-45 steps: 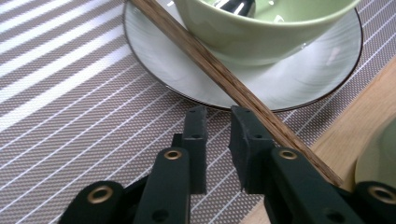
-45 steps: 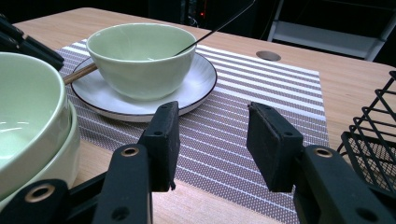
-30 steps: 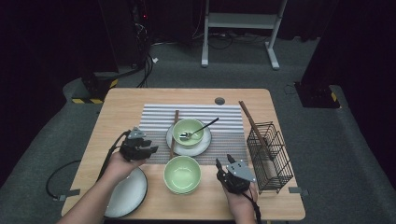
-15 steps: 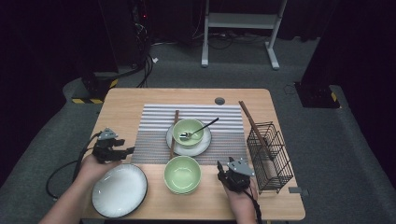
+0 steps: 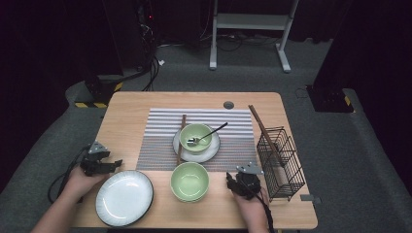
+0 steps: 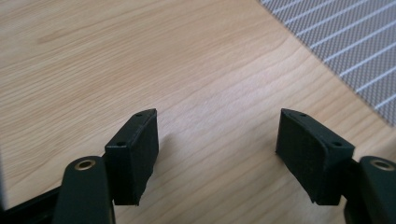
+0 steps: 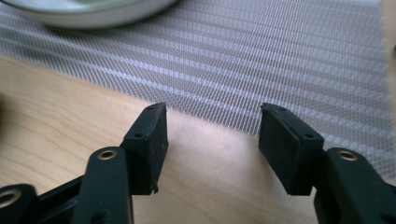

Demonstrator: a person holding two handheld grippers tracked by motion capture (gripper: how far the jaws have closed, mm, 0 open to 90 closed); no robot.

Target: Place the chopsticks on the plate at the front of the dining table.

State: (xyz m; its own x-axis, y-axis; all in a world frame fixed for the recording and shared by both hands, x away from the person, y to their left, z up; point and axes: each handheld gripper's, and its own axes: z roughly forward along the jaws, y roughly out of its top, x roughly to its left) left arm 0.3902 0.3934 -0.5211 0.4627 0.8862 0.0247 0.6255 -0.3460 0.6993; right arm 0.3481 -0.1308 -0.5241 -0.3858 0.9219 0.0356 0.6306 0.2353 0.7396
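Note:
My left gripper (image 5: 114, 164) rests low over the bare wood at the table's left edge, just beyond the white plate (image 5: 124, 197). Its jaws (image 6: 217, 154) have just been opening and stand wide, with only wood grain between them. My right gripper (image 5: 239, 180) sits near the front edge, right of the empty green bowl (image 5: 190, 181). Its jaws (image 7: 212, 144) have also just been opening and hold nothing. They point at the edge of the striped placemat (image 7: 280, 60), and a plate rim (image 7: 93, 14) shows at the top of the right gripper view.
On the placemat (image 5: 160, 131) a second green bowl (image 5: 196, 137) sits on a plate with a spoon (image 5: 209, 134) in it. A brown chopstick (image 5: 181, 138) lies beside it. A black wire basket (image 5: 279, 162) stands at the right, with a long stick leaning in it.
My left gripper has moved left, away from the white plate's far rim to the table's edge, and its jaws have spread. The right gripper has stayed by the green bowl and opened wider.

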